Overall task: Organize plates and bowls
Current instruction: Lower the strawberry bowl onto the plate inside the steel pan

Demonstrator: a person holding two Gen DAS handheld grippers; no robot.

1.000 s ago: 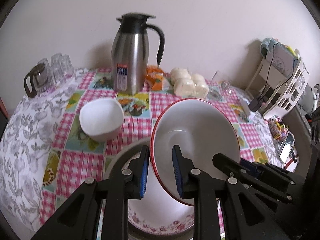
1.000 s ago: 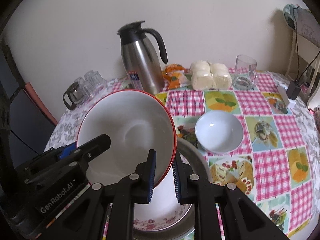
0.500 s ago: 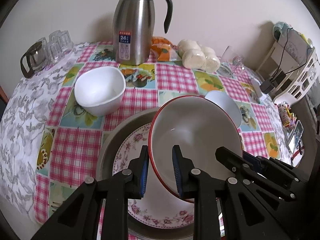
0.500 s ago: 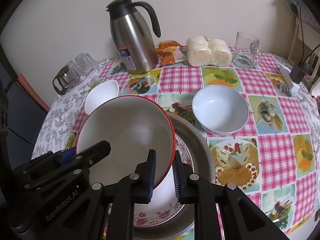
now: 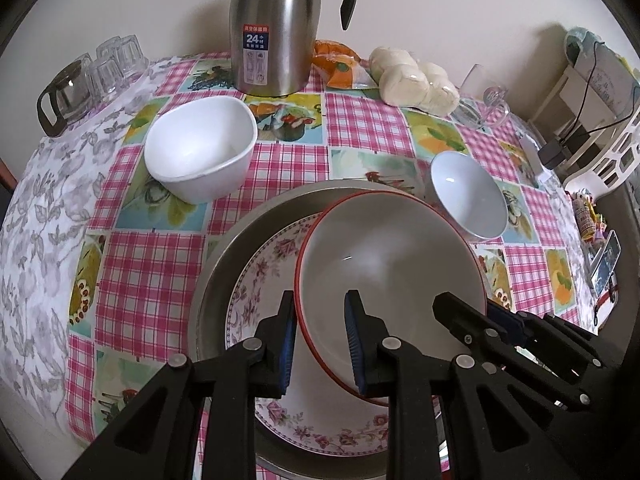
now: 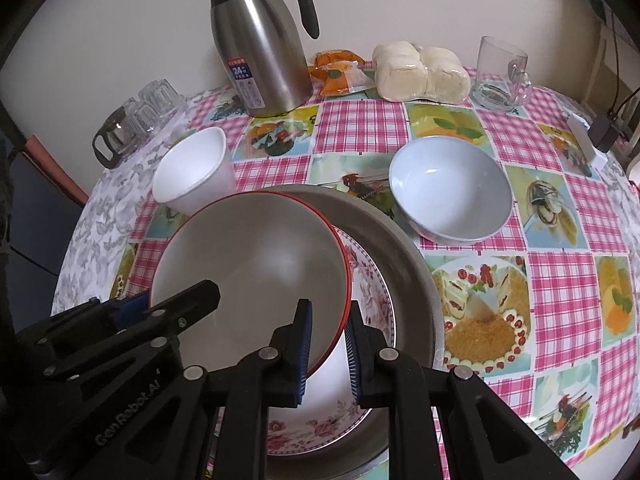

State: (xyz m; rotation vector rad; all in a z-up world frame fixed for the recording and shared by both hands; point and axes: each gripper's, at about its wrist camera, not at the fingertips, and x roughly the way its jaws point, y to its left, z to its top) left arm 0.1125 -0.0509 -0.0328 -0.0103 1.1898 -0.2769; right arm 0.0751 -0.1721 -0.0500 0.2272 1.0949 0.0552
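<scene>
A large white bowl with a red rim (image 5: 384, 264) (image 6: 248, 264) hangs tilted over a floral plate (image 5: 260, 280) (image 6: 372, 288) that lies inside a wide metal basin (image 5: 224, 256) (image 6: 408, 256). My left gripper (image 5: 320, 336) is shut on the bowl's left rim, and my right gripper (image 6: 328, 344) is shut on its right rim. On the checked tablecloth a white squarish bowl (image 5: 200, 148) (image 6: 192, 172) sits at the left, and a pale blue bowl (image 5: 468, 196) (image 6: 450, 188) at the right.
At the back stand a steel thermos jug (image 5: 276, 28) (image 6: 260, 40), an orange packet (image 6: 336, 72), wrapped buns (image 5: 412, 80) (image 6: 420, 72) and a glass mug (image 6: 500, 76). Small glasses and a glass pot (image 5: 84, 84) occupy the back left. A white rack (image 5: 600, 120) stands beyond the table's right edge.
Both grippers have come down with the red-rimmed bowl and tipped further downward. The bowl now sits lower over the floral plate, and more of the basin shows.
</scene>
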